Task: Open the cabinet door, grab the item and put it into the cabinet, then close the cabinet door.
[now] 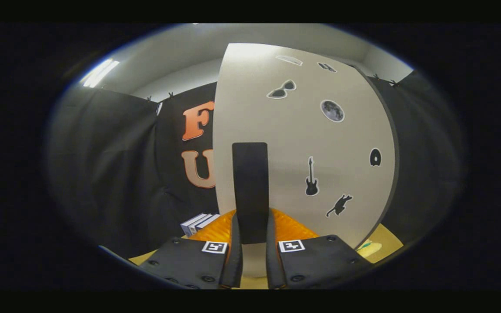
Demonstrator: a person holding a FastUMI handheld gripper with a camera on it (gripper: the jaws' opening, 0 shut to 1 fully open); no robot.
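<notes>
The white cabinet door (320, 143) stands upright close in front of me, dotted with small stickers such as a guitar, a cat and sunglasses. A tall black handle (250, 174) runs vertically down the door near its left edge. My gripper (253, 228) is shut on the lower end of this handle, one finger pressing on each side. Whether the door is ajar or flush with the cabinet body cannot be told from here.
A few books (199, 222) lie on the yellow tabletop (387, 243) just left of my fingers, past the door's left edge. A small pale object (369, 248) lies on the table to the right, below the door's corner. Black cloth walls surround the booth.
</notes>
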